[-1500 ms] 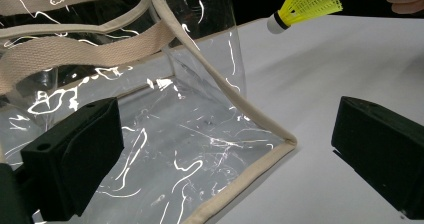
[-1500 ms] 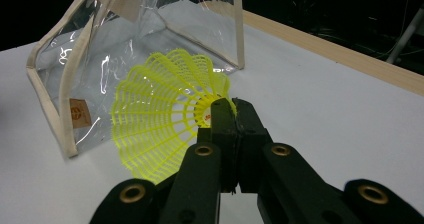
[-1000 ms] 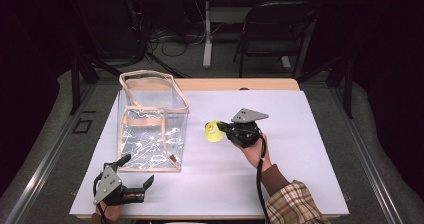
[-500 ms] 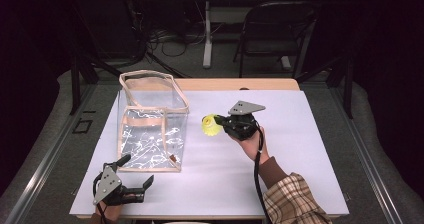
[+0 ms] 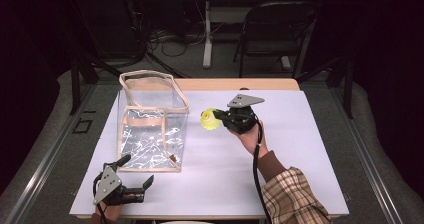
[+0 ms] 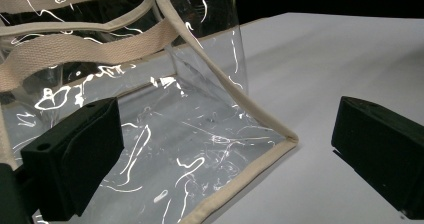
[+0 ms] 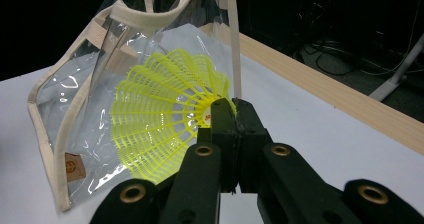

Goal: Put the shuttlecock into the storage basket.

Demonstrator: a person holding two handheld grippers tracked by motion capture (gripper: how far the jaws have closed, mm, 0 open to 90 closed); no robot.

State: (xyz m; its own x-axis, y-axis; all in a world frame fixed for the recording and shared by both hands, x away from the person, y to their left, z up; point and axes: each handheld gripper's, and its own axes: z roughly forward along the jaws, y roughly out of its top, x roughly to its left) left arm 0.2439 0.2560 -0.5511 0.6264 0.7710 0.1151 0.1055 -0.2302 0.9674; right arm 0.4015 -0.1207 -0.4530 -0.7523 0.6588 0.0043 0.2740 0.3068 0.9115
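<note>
Pickup done: right gripper [image 5: 218, 118] pinches the yellow shuttlecock [image 5: 209, 119] at frame centre, beside the clear tote bag [image 5: 150, 129]; bagging remains; left gripper [image 5: 136, 173] spread, idle lower left.

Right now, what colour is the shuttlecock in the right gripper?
Bright yellow shuttlecock, seen best in the right gripper view.
</note>
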